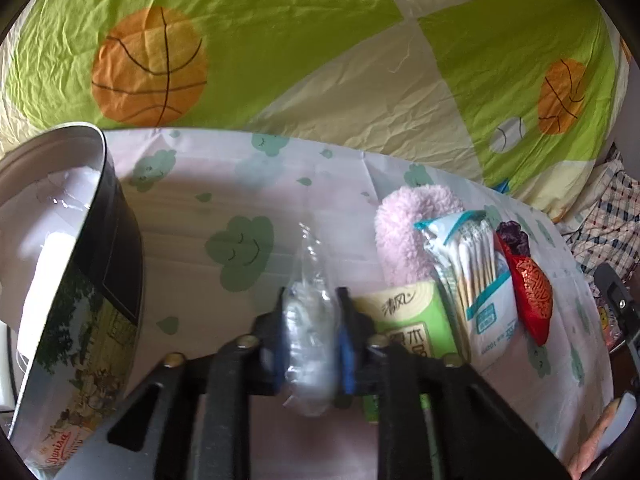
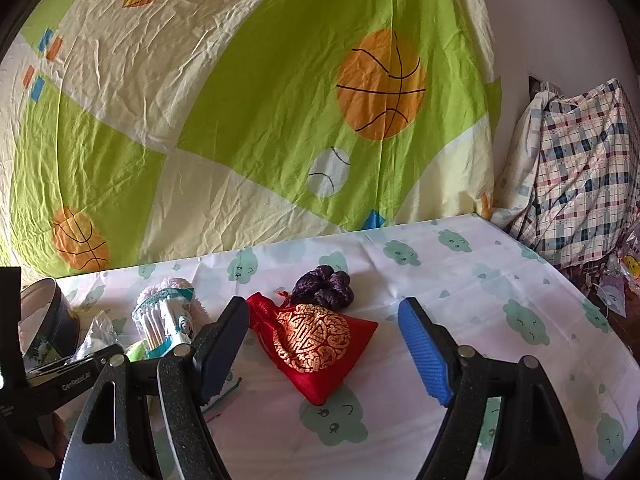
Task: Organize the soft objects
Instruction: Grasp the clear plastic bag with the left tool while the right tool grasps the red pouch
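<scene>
My left gripper (image 1: pixel 310 334) fingers clamp the clear plastic bag (image 1: pixel 308 344); my right gripper (image 2: pixel 324 344) fingers stand apart over the red pouch (image 2: pixel 316 344)

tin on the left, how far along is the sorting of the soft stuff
Done: the tin already holds something white, hard to tell what. In hand: the left gripper is shut on a clear plastic packet. The right gripper is open around the red pouch. Left on the table: pink fluffy item, cotton swabs, green tissue pack, purple scrunchie.
</scene>
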